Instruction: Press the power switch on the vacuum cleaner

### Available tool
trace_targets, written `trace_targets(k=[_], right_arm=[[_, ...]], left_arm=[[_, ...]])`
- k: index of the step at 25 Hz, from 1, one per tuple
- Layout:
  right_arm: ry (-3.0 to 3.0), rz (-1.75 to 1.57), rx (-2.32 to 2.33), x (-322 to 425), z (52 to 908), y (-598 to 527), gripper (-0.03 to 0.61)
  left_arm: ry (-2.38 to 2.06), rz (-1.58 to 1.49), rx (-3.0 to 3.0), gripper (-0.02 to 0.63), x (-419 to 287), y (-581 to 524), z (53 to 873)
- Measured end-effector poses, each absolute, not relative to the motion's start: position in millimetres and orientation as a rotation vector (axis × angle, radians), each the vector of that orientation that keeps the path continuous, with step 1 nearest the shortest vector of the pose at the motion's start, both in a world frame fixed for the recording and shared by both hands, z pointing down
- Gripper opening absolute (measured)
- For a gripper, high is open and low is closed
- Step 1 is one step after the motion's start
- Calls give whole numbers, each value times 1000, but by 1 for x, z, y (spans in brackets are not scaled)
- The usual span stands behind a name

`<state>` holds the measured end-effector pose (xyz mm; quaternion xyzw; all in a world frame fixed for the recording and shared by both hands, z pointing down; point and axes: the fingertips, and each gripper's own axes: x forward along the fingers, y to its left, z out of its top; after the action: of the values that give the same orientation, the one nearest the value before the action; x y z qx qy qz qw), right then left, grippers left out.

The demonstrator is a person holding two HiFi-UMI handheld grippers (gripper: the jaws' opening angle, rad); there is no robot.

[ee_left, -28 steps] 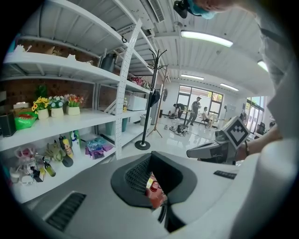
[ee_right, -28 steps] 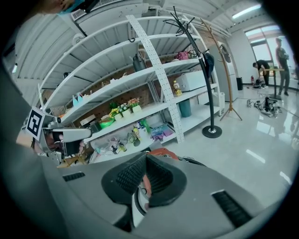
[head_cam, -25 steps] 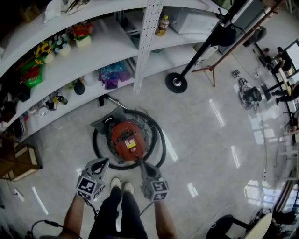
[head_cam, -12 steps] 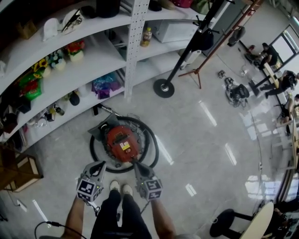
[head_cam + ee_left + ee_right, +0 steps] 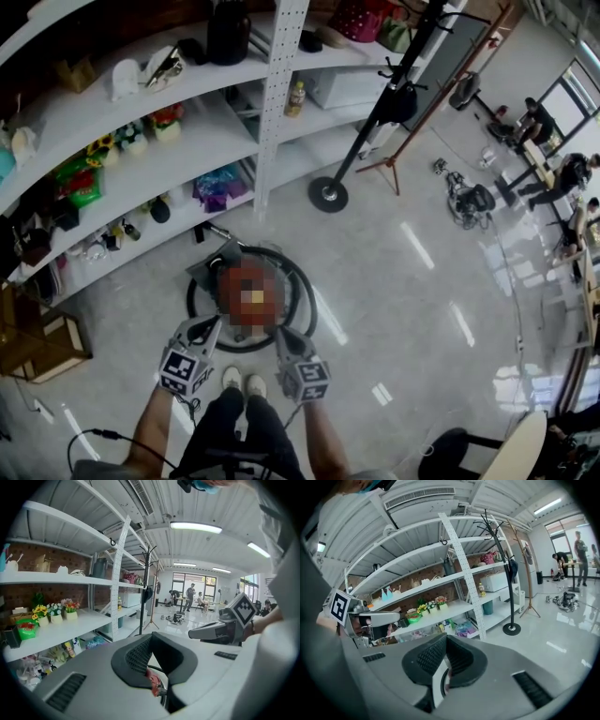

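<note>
The round red-bodied vacuum cleaner (image 5: 247, 298) stands on the glossy grey floor just below the middle of the head view. A blurred patch lies over its top, so the power switch cannot be made out. A thick black hose (image 5: 307, 309) loops around it in a ring.

The left gripper (image 5: 208, 325) sits at the ring's lower left and the right gripper (image 5: 279, 335) at its lower right. Both point up the frame toward the canister, with their marker cubes facing the camera. Whether either tip touches the vacuum cannot be told. Two bare forearms rise from the bottom edge, one on each side of dark trousers and a pair of white shoes (image 5: 242, 378). They are held nearly parallel and close to the body.

In the left gripper view the grey jaws meet at their tips with nothing between them. A sliver of the red body (image 5: 153, 682) shows through the slit lower down. In the right gripper view the jaws are likewise pressed together and hold nothing.

White curved shelves (image 5: 141, 150) with potted flowers and bottles fill the upper left. A black coat stand with a round base (image 5: 328, 194) stands above and right of the vacuum. A brown wooden crate (image 5: 42, 337) sits at the left edge, and people are gathered at a table at the far right.
</note>
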<state>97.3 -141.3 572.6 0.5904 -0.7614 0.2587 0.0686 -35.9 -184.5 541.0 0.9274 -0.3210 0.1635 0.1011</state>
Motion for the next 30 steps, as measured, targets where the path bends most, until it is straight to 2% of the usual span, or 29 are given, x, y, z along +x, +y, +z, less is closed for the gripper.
trace_targets(k=[30], right_arm=[[-2360,616,1867,93,432,-107,12]], left_arm=[[-1013,362,2866,6,-45,-161,398]])
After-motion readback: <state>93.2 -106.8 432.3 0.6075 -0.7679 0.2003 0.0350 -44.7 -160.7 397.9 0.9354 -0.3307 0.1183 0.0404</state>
